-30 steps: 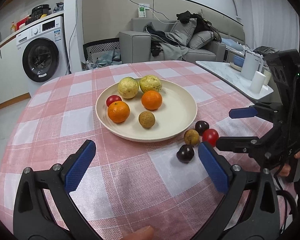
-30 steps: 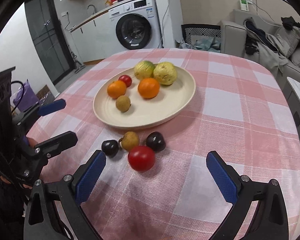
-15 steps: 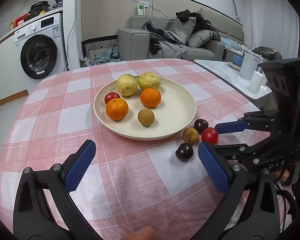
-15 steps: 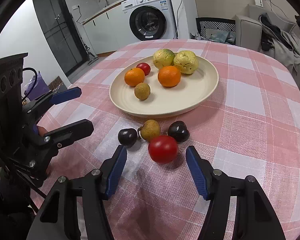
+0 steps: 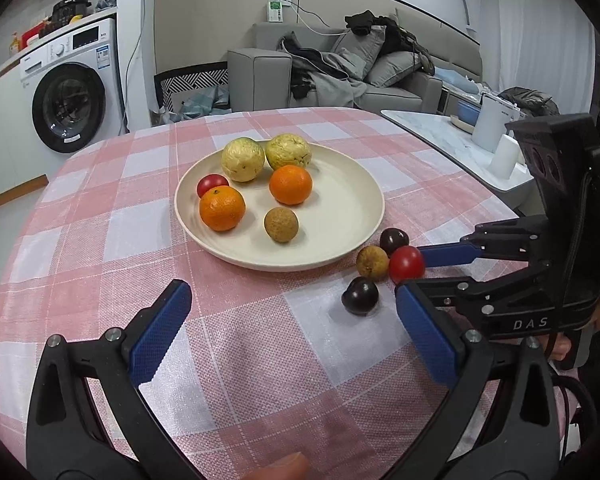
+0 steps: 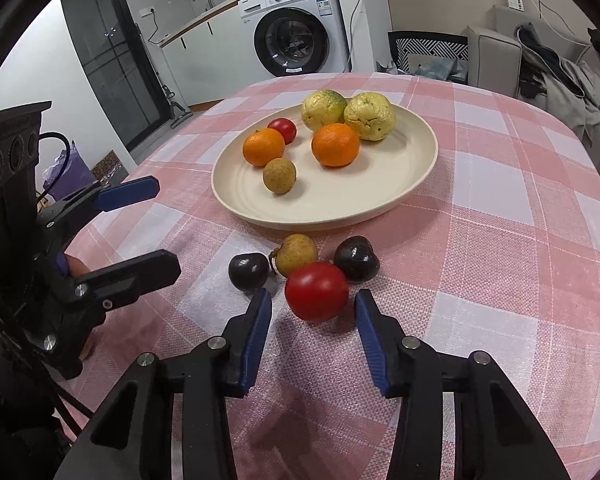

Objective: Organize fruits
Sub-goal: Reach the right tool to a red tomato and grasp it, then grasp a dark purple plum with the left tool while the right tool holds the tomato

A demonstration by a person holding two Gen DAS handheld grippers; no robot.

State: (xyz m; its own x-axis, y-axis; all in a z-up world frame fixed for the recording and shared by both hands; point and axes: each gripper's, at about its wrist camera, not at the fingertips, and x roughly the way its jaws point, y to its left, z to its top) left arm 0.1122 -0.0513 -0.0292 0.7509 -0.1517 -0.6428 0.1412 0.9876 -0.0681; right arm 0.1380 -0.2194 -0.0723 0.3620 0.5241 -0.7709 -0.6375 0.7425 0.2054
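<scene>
With its fingers parted only a little wider than the fruit and gripping nothing, the right gripper [image 6: 313, 312] frames the red tomato [image 6: 316, 291], which lies on the checked cloth at the near edge of the desk [image 6: 500, 264]. The left gripper [image 5: 292, 320] hovers wide open and empty beside it. Three more loose fruits crowd just behind the tomato: a dark plum [image 6: 248, 271], a tan longan [image 6: 294, 254] and a second dark plum [image 6: 356, 259]; the tomato appears to touch the longan and the second plum. Beyond them the cream plate [image 6: 380, 204] holds two oranges [image 6: 263, 147], a second longan [image 6: 279, 175], a small red tomato [image 6: 283, 130] and two yellow-green fruits [image 6: 323, 109].

Risk: the round, smooth tomato may squirt forward if the fingers close off-centre, knocking its neighbours into a roll across the desk; one finger tip also sits near the first plum and could nudge it. Too firm a squeeze might bruise the soft skin.

The woven pink-and-white cloth should offer some grip. Behind the desk stand a washing machine [image 6: 298, 28], a grey sofa [image 5: 340, 76] strewn with clothes, and a pale side table [image 5: 452, 140].
</scene>
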